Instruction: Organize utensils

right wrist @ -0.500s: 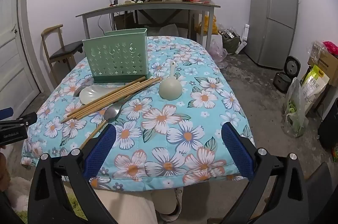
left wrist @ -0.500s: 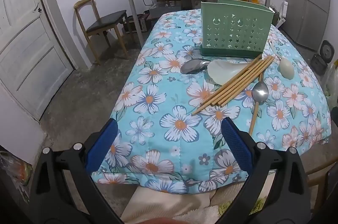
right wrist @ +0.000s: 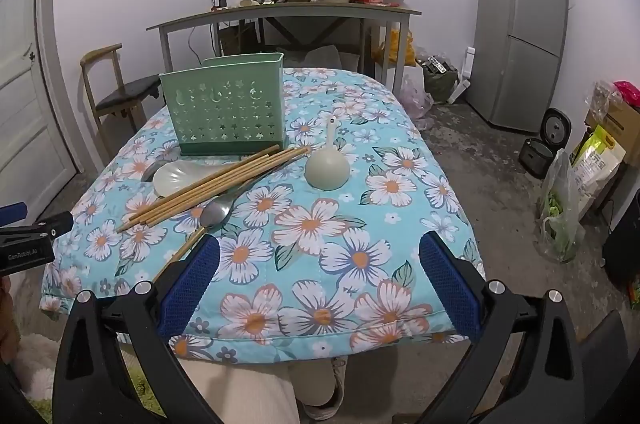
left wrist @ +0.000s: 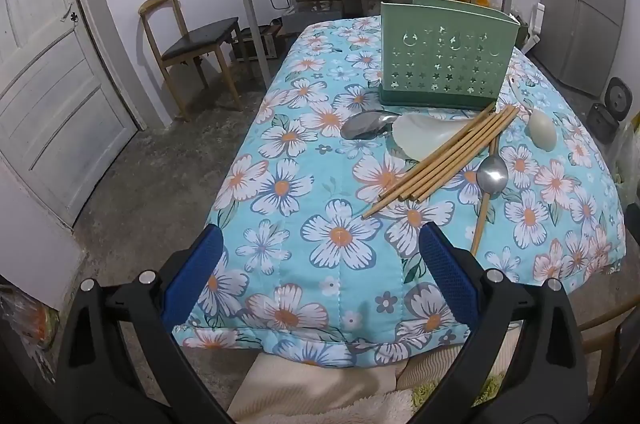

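Note:
A green perforated utensil holder (left wrist: 444, 64) (right wrist: 228, 108) stands upright on the floral-covered table. In front of it several bamboo chopsticks (left wrist: 444, 160) (right wrist: 212, 184) lie fanned over a white flat ladle (left wrist: 420, 138) (right wrist: 176, 176). A metal spoon with a wooden handle (left wrist: 491, 180) (right wrist: 214, 216) lies under the chopsticks' right side. Another metal spoon bowl (left wrist: 366, 126) sits left of the ladle. A pale round ladle (left wrist: 542, 130) (right wrist: 327, 164) lies bowl down at the right. My left gripper (left wrist: 320, 256) and right gripper (right wrist: 318, 268) hover open over the table's near edge, holding nothing.
The table wears a blue floral cloth (left wrist: 320, 208) (right wrist: 360, 216). A wooden chair (left wrist: 188, 52) and a cluttered grey desk (right wrist: 288, 12) stand behind. A white door (left wrist: 48, 96) is at the left, a fridge (right wrist: 524, 28) and bags (right wrist: 568, 200) at the right. The person's legs are below.
Both grippers have eased slightly closer to the table; the utensils and holder lie as before.

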